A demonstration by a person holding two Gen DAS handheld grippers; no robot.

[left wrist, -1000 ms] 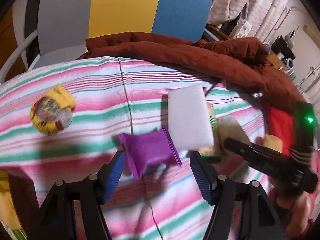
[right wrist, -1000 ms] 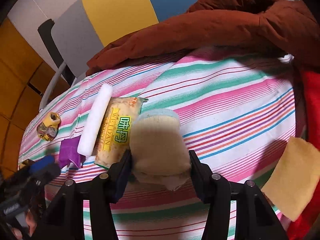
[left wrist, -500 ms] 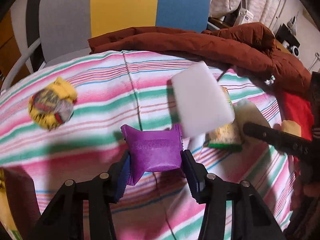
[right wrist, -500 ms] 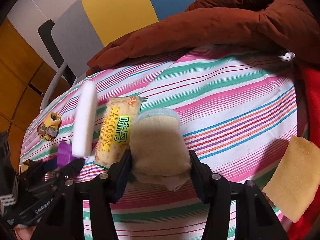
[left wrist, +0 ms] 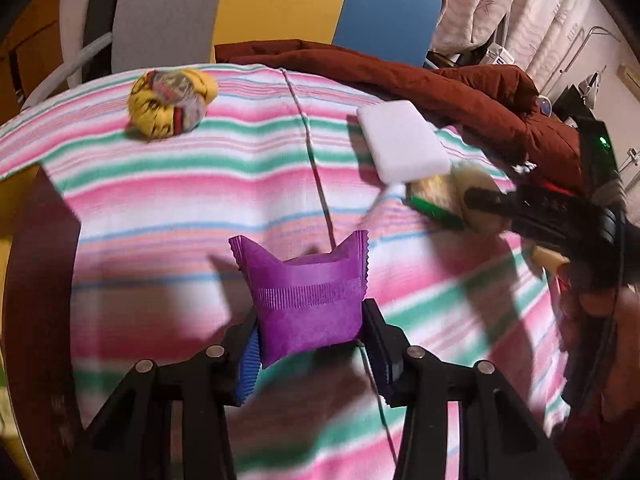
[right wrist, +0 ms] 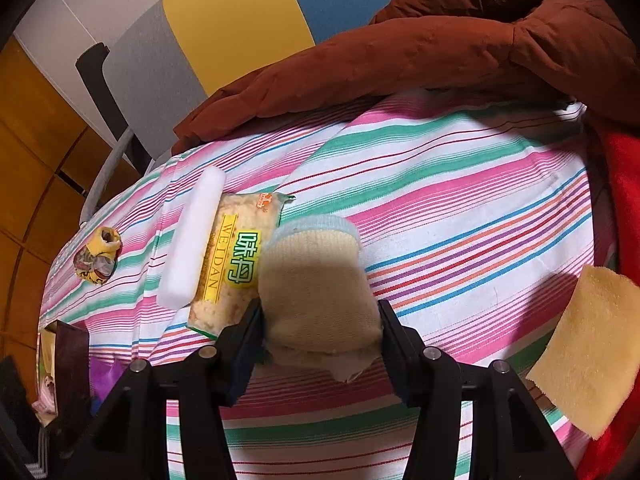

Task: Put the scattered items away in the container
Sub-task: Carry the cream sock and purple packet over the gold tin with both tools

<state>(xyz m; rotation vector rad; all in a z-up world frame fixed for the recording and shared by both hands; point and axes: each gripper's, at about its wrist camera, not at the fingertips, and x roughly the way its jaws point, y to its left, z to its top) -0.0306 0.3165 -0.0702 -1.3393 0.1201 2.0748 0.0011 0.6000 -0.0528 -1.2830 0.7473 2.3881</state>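
Observation:
My left gripper is shut on a purple packet and holds it above the striped cloth. My right gripper is shut on a beige rolled sock, which rests low over the cloth. A white sponge block and a yellow snack packet lie side by side. A yellow crumpled bundle lies at the far left. A dark brown container wall stands at the cloth's left edge.
A brown jacket is heaped along the far edge of the cloth. A yellow sponge lies on red fabric at the right. A grey, yellow and blue chair back stands behind.
My left gripper closed on the purple packet, lifted it off the cloth and carried it toward the near left. My right gripper stayed still, shut on the sock.

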